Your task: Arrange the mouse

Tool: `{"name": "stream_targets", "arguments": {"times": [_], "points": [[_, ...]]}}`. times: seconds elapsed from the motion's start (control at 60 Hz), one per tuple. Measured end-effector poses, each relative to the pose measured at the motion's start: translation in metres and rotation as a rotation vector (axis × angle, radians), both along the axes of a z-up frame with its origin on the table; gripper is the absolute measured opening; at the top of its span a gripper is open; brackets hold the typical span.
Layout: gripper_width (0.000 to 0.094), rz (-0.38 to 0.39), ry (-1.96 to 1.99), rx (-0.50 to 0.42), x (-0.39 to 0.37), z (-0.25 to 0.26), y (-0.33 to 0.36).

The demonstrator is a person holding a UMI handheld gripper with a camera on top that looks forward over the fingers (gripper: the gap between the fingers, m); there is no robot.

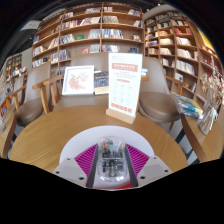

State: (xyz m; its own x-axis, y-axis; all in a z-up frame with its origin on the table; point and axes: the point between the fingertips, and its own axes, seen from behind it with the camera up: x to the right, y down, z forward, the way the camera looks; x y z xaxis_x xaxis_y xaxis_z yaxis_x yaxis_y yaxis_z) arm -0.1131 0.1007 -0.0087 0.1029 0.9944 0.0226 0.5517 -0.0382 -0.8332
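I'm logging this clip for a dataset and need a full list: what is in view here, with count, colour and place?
Mouse: one, see-through casing with dark and reddish parts inside, between the jaws with a pink pad at each side; whether the pads press on it cannot be told.
Table: one, round, light wood, under and ahead of the jaws.
Sign stand: one, white with red and orange print, upright on the table beyond the mouse.
Framed picture: one, white-bordered, standing behind the table's far edge.
Chairs: at least two, wooden, around the far side of the table.
Bookshelves: several, wooden, full of books, along the back walls.
Gripper: one, white body, pink pads, nearest the camera.
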Motion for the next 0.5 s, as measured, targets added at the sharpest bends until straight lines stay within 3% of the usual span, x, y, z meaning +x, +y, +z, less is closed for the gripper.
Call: {"name": "stream_targets", "arguments": {"times": [0.15, 0.317, 0.5], "points": [[0.0862, -0.012, -0.005, 0.032, 0.002, 0.002, 0.001], [0.0852, -0.032, 0.004, 0.030, 0.037, 0.031, -0.003], [0.0850, -0.055, 0.031, 0.006, 0.140, 0.090, -0.019]]}}
